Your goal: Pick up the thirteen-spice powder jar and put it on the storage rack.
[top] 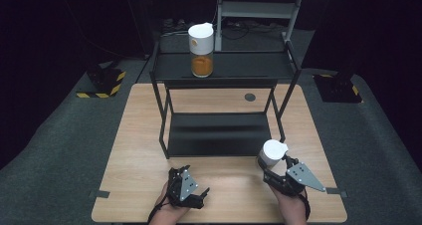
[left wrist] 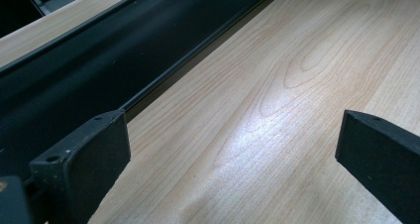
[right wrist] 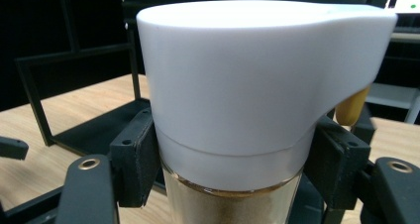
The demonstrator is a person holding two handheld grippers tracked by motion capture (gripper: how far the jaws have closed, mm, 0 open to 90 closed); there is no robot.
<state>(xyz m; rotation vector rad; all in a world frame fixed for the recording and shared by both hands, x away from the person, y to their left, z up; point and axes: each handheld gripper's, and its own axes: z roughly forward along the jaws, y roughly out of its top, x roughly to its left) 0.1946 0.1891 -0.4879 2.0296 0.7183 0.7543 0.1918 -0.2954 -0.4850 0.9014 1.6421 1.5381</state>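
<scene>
White-lidded jar (top: 272, 153) sitting gripped in right gripper (top: 276, 171) fingers, lower right; left gripper (top: 198, 192) idling wide open, empty. Likely shelving step: next needing lift toward rack (top: 219, 135)

one jar (top: 201, 51) stands on the shelf rack's (top: 224, 65) top, behind the other jar (top: 271, 153) near the table's (top: 134, 150) right front.

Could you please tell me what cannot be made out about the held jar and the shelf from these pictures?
- Held jar: its bottom is cut off by the right gripper view's lower edge; in the high view the right hand-held gripper covers its body.
- Jar contents: a thin tan band shows; the fill level is hidden.
- Shelf: the left gripper view crops it to a dark strip.
</scene>
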